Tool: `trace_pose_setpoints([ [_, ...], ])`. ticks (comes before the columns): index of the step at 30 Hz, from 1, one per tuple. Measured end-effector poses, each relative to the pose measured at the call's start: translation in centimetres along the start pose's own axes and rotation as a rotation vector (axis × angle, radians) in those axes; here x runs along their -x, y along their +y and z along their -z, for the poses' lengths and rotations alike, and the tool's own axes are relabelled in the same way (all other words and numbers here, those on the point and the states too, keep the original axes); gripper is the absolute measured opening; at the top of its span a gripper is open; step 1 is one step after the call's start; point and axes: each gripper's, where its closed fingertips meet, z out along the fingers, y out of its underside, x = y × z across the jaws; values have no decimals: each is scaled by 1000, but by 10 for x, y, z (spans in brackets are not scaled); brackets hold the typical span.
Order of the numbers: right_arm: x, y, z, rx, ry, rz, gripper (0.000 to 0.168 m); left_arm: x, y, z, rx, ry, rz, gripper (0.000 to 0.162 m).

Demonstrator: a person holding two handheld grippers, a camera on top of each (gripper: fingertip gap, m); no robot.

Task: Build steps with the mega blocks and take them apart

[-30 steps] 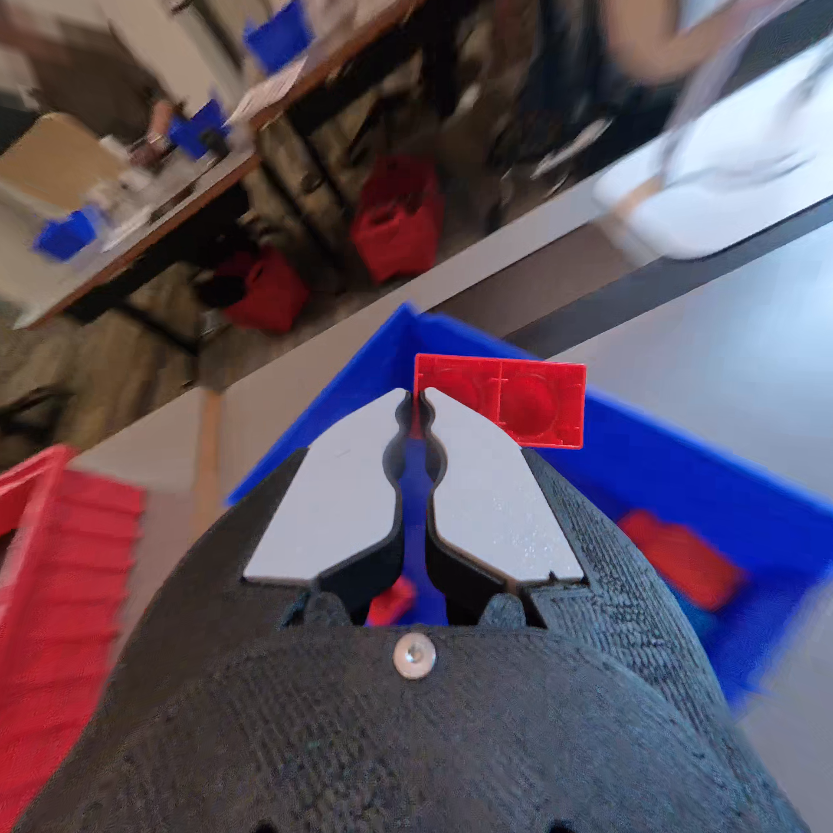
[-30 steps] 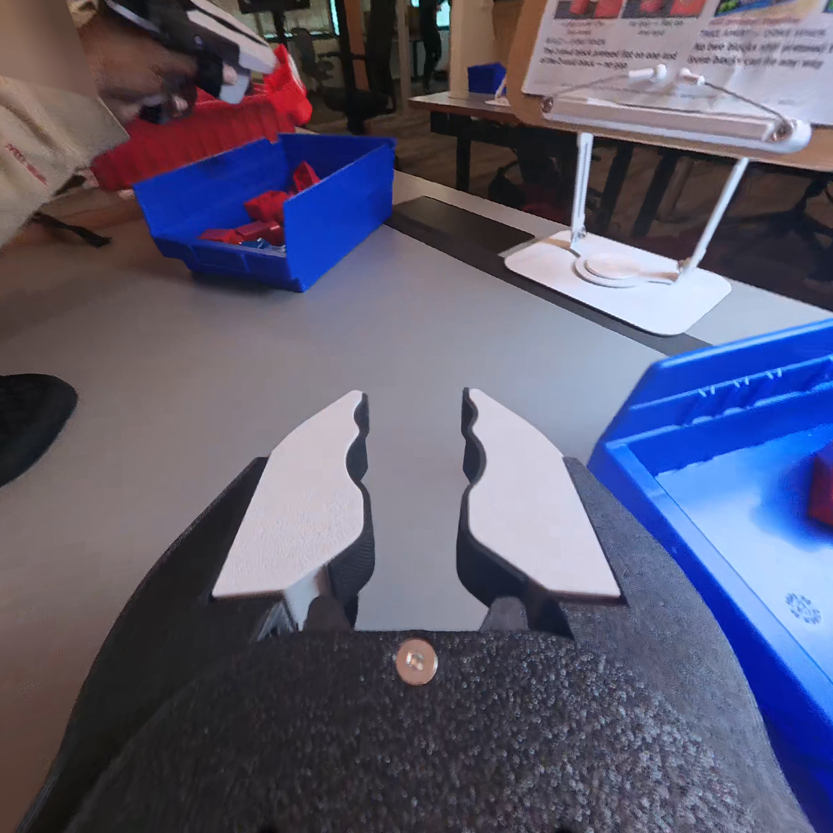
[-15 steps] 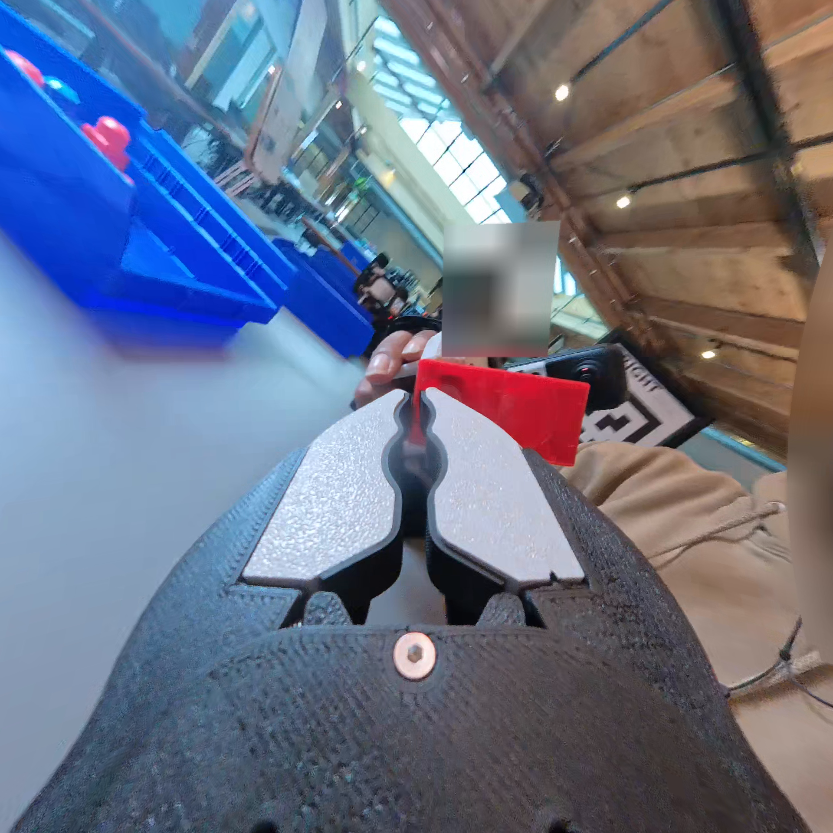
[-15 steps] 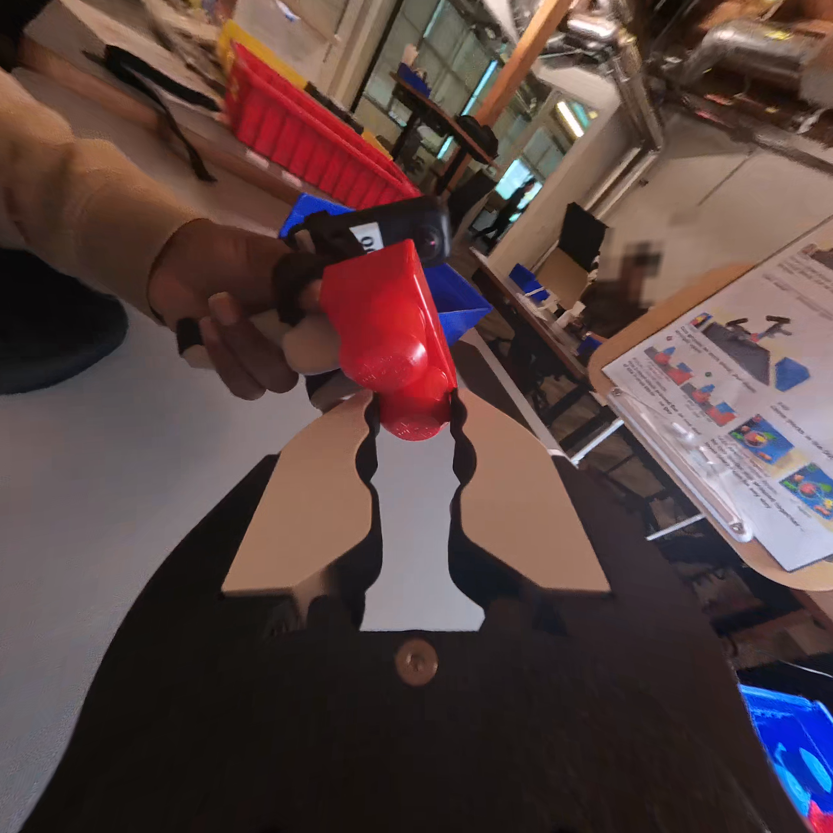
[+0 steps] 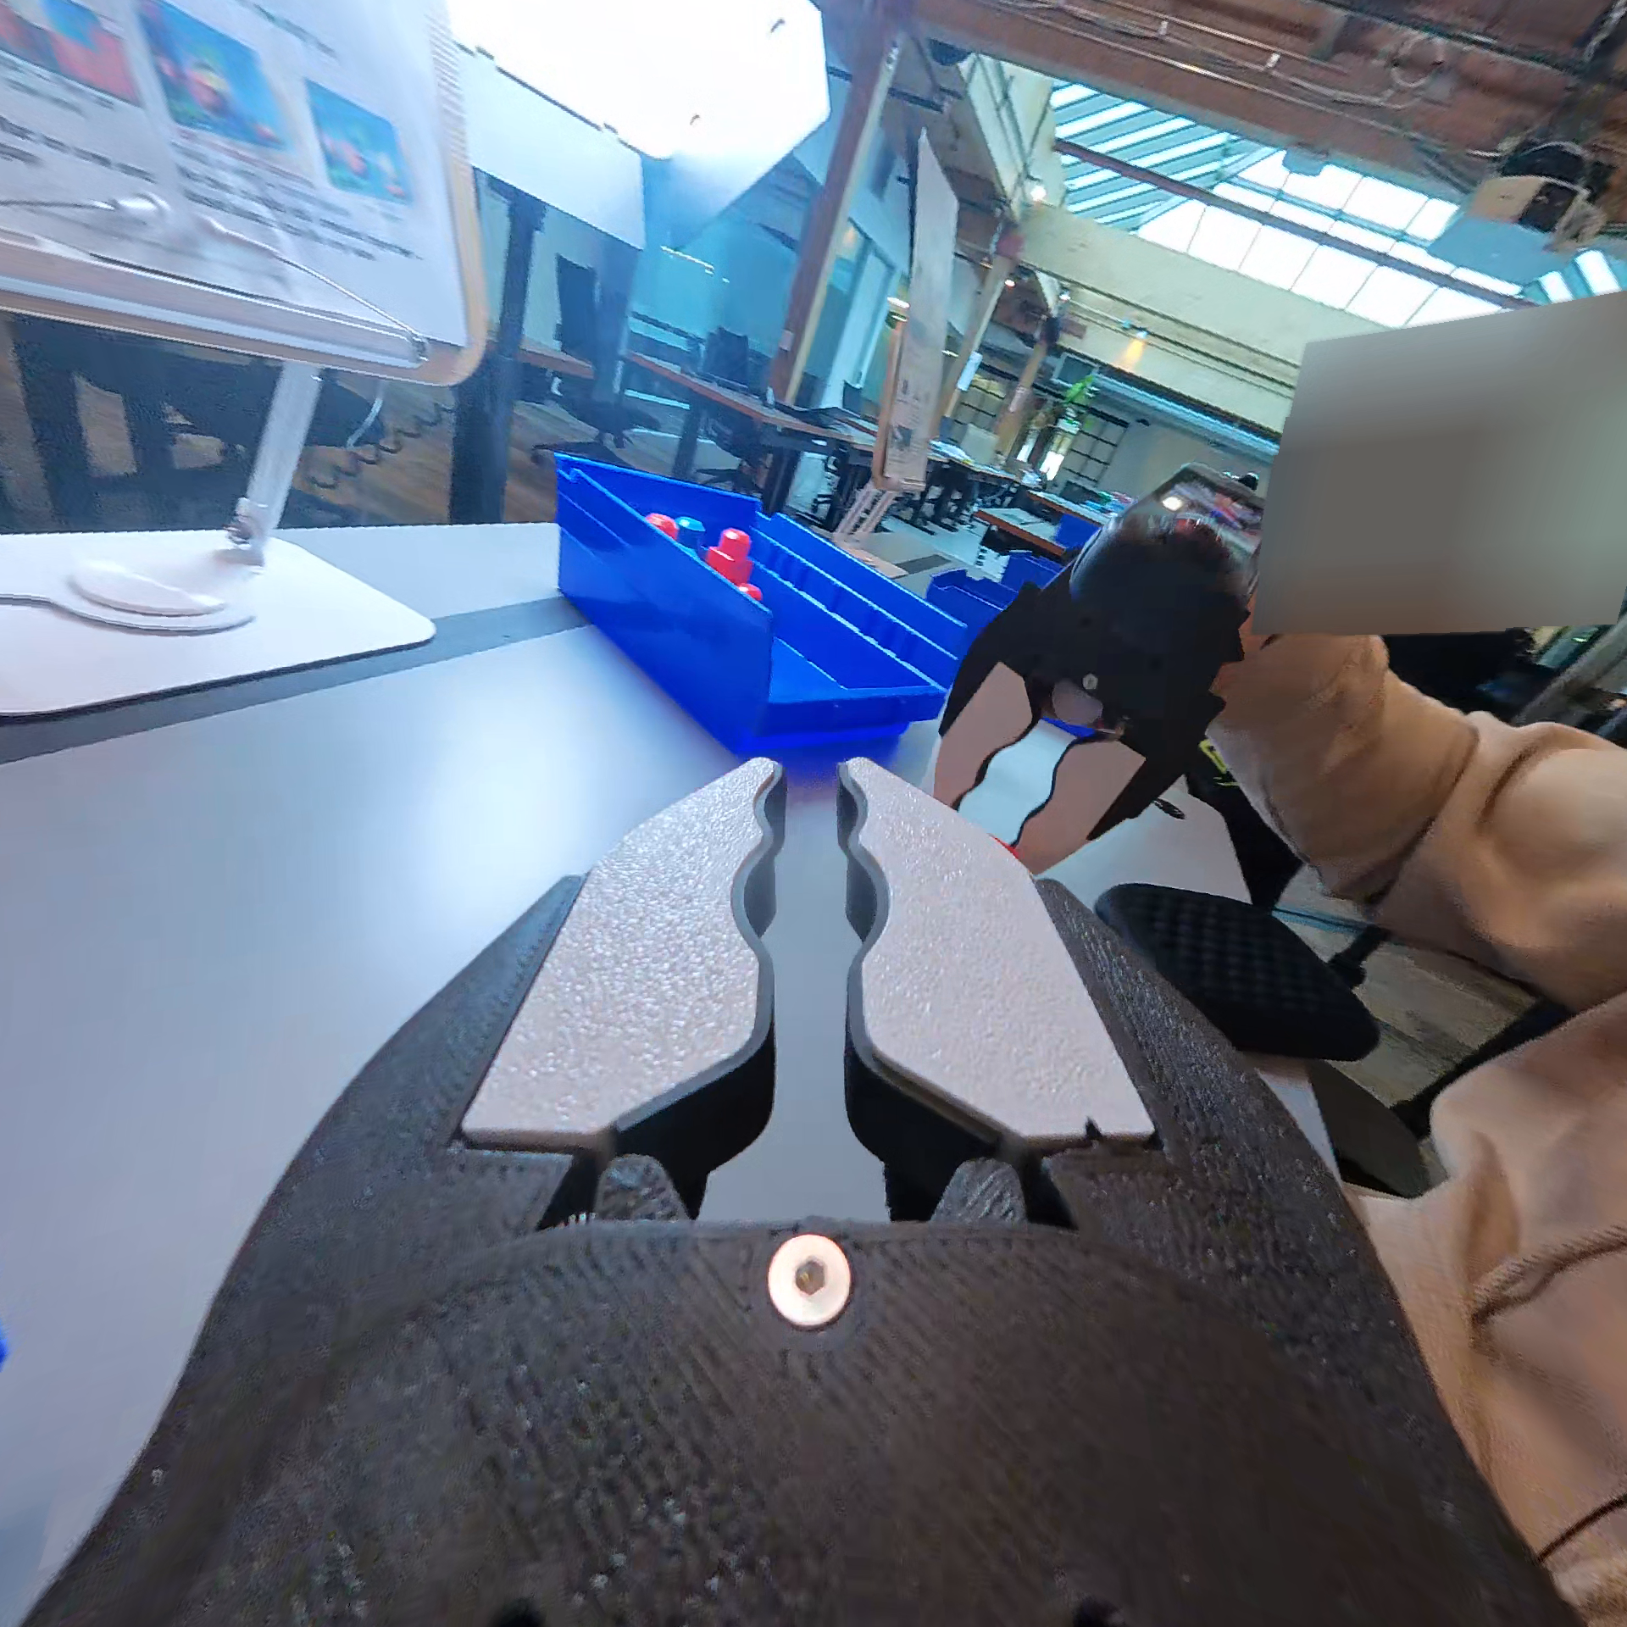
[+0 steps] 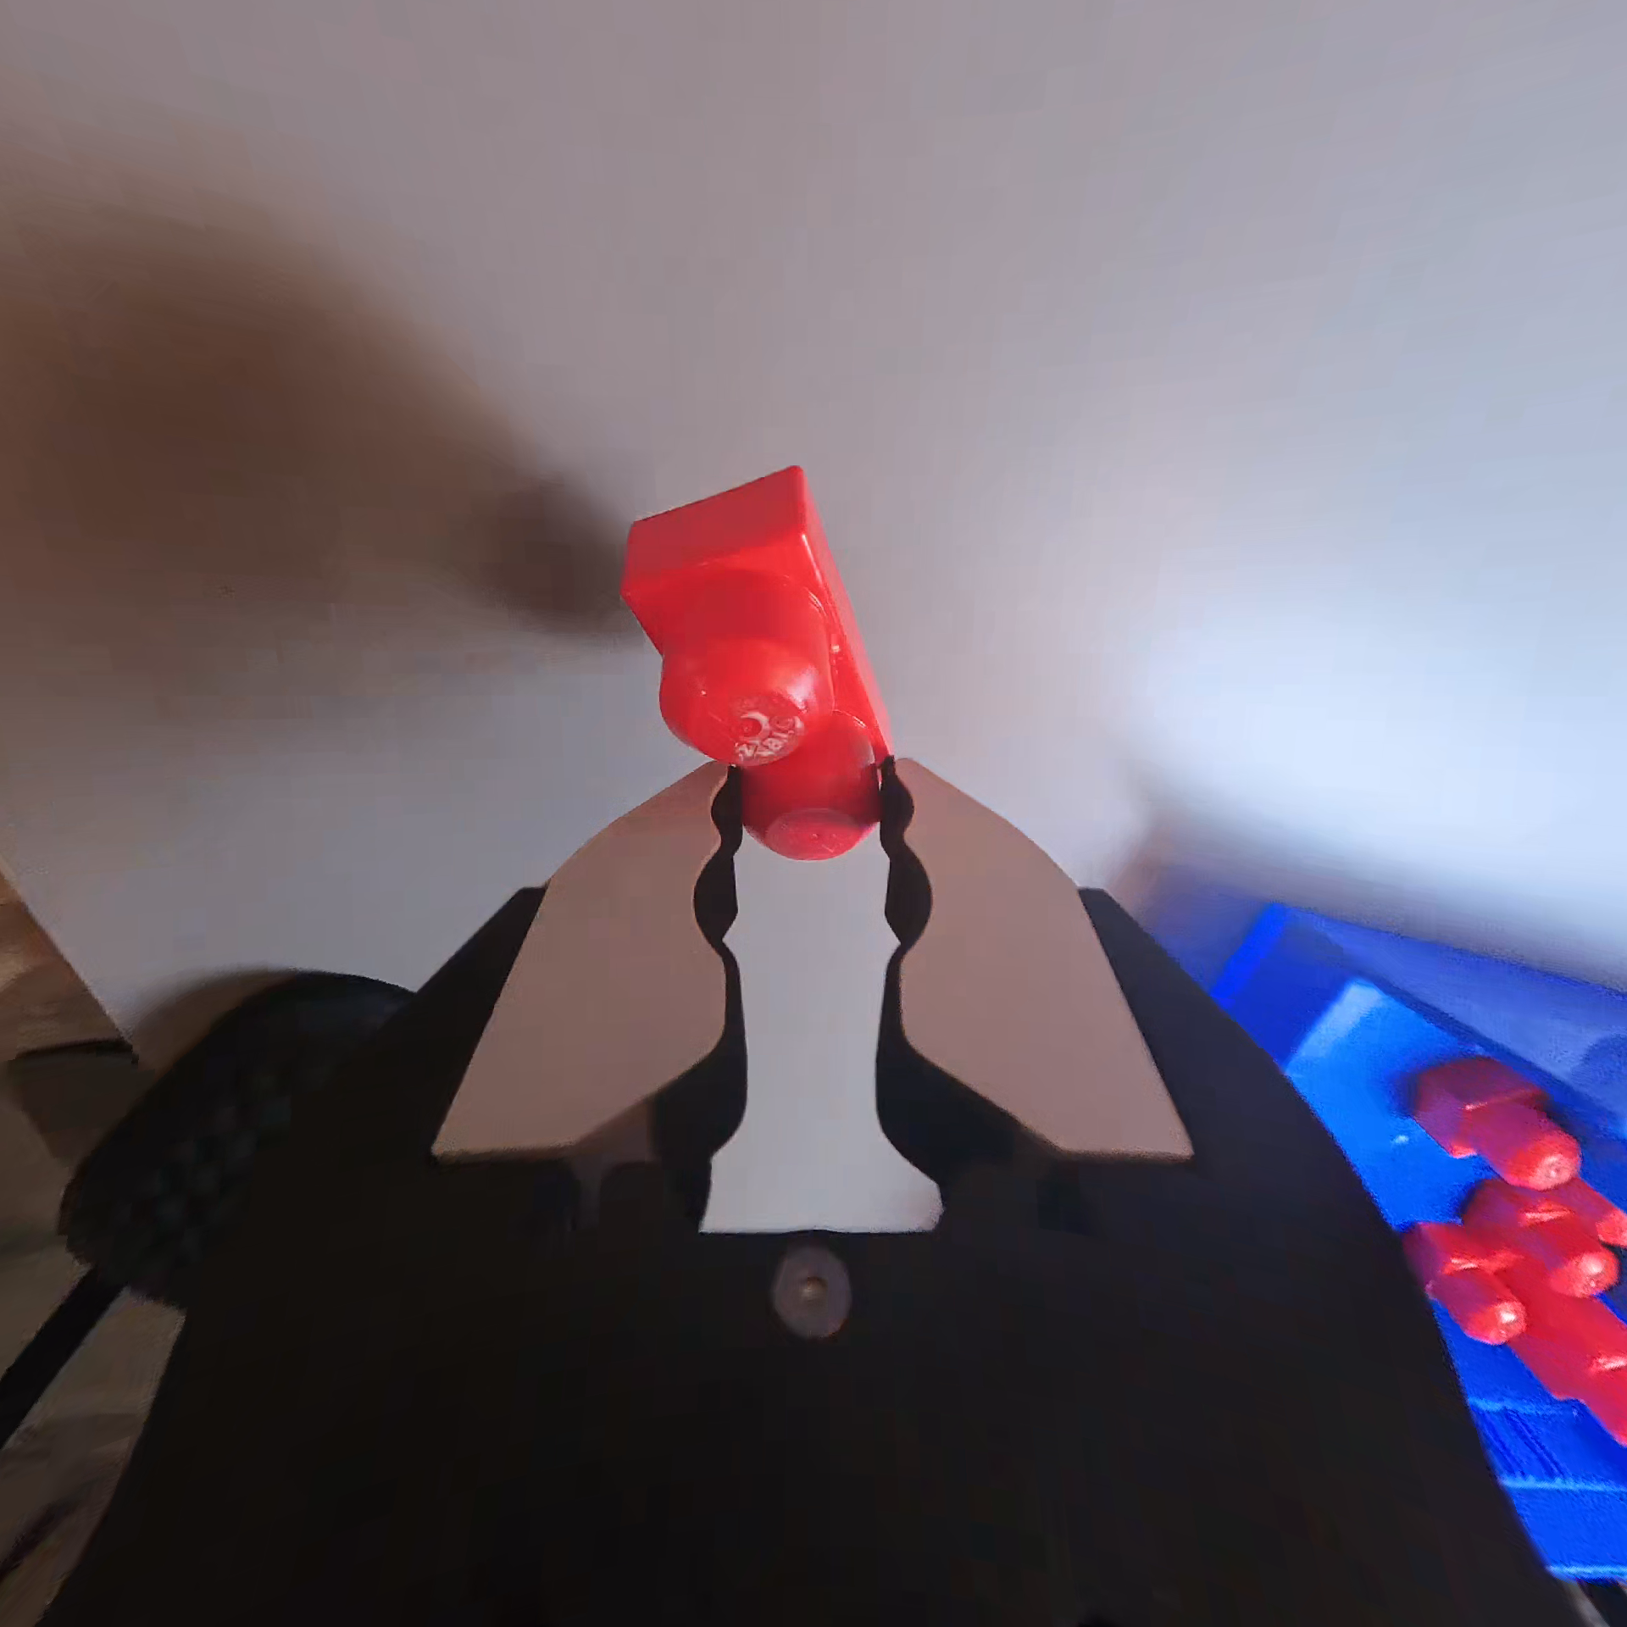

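My right gripper [image 6: 806, 775] is shut on a red mega block [image 6: 748, 616], pinching one of its two studs at the fingertips and holding it low over the grey table [image 6: 1144, 308]. In the left wrist view this gripper [image 5: 999, 814] points down at the table, and only a red sliver of the block [image 5: 1006, 845] shows by its fingertips. My left gripper [image 5: 808, 779] is open with a narrow gap and empty, low over the table, pointing toward the right gripper.
A blue bin [image 5: 704, 634] with red blocks [image 5: 731, 550] stands at the table's far side; it also shows in the right wrist view [image 6: 1373, 1100] with red blocks [image 6: 1523, 1233]. A white stand [image 5: 176, 607] with an instruction sheet is at the back left. A person's beige sleeve [image 5: 1426, 819] is on the right. Across from one pair of fingers to the other is roughly 20 cm.
My left gripper let go of the red block and opened slightly. My right gripper took the block by a stud and swung it down toward the table.
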Motion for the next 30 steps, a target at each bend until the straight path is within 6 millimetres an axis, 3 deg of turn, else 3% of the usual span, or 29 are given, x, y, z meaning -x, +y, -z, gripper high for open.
trace_pose_setpoints([
  [7,3,-7,-35,133,-53,66,32,9,6,0,39,-59,-90,13],
  [10,1,-15,-34,43,-38,36,39,13,5,1,45,-85,-117,15],
  [13,-4,-20,-19,-122,1,-17,43,24,-6,11,52,-153,-182,17],
  [17,-5,-12,4,-364,64,-112,43,61,-35,47,119,-352,-295,28],
  [20,0,3,10,-488,97,-170,43,102,-60,90,181,-561,-343,33],
  [22,4,17,9,-525,124,-202,43,133,-67,118,277,-691,-356,36],
  [24,8,28,4,-549,140,-227,43,159,-61,138,415,-750,-324,36],
  [30,18,40,-4,-638,141,-293,41,202,9,153,901,-681,-56,43],
])
